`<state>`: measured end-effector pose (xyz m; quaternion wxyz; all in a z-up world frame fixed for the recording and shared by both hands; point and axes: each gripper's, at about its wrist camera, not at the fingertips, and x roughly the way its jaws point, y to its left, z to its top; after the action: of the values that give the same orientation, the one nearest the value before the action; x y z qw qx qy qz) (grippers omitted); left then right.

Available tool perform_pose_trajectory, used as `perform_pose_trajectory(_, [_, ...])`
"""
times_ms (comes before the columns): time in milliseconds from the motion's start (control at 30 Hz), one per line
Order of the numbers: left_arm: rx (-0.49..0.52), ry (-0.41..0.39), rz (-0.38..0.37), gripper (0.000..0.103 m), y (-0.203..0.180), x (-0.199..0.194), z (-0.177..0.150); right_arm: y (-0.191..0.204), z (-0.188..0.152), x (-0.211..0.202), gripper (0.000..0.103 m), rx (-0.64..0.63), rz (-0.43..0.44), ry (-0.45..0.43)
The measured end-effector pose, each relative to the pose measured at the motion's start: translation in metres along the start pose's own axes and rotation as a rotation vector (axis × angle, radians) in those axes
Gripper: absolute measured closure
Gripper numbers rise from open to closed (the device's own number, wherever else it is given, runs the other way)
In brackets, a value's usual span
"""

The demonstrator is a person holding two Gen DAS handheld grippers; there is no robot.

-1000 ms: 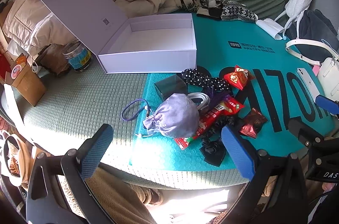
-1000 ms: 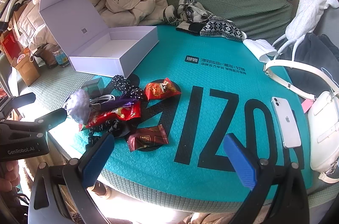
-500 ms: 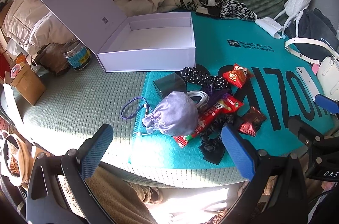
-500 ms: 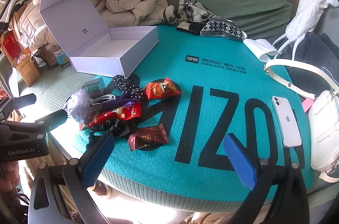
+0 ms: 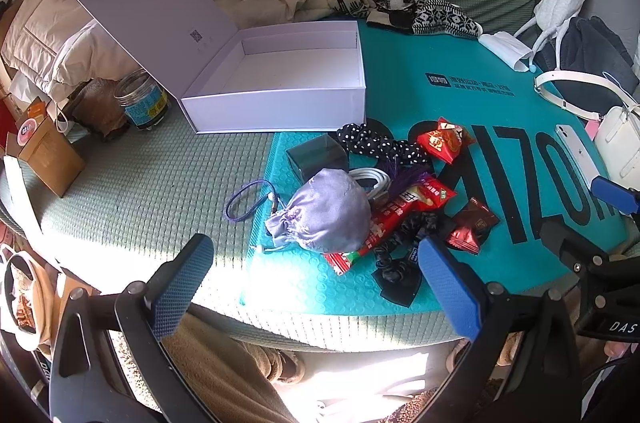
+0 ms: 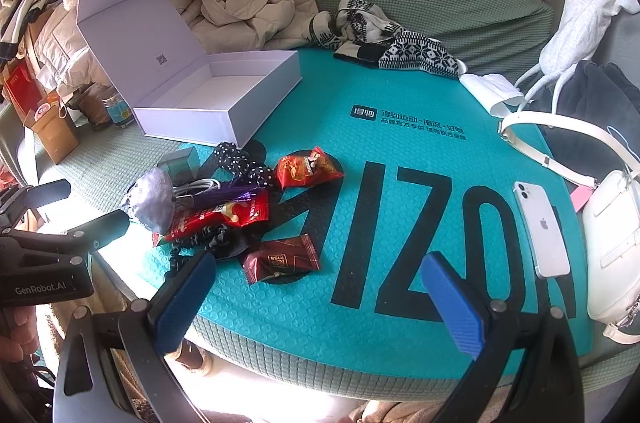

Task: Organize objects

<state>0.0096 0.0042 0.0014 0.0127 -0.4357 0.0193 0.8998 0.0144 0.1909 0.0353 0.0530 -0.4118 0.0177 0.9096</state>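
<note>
Green-covered bed [image 5: 132, 191] w/ a teal foam mat [image 5: 472, 95] fills both views; heaped coats upper left.

Left wrist view, left to right: cardboard carton [image 5: 48, 147] at far left, then a glass jar [image 5: 141, 99], contents unclear, beside the white box [image 5: 280, 79]. Box lid is swung back toward upper left; tray shows nothing inside. Below the box, mid-frame, sits the clutter pile: lilac drawstring pouch [image 5: 326, 211] w/ a blue cord loop [image 5: 248, 201] to its left, small dark cube [image 5: 318, 157] behind it, white cable [image 5: 372, 181], polka-dot scrunchie [image 5: 376, 145], red snack packs [image 5: 446, 139], dark-red candy wrapper [image 5: 474, 225], black bow [image 5: 396, 271]. White phone [image 5: 576, 155] far right on the mat, next to a white handbag [image 5: 620, 139].

Left tongs [image 5: 312, 287]: spread wide, released, gripping nothing, hovering at bottom of frame near the pouch, not touching it.

Right tongs [image 6: 320, 293]: also wide apart, released, nothing between the pads, over the mat's near edge; candy wrapper sits just above its left pad.
</note>
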Motion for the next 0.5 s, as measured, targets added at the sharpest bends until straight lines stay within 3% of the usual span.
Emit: perform_pose_trajectory(500, [0.002, -0.001, -0.002, 0.001, -0.0014, -0.0022, 0.0010, -0.0014, -0.0013, 0.0007, 0.001, 0.003, 0.022, -0.003])
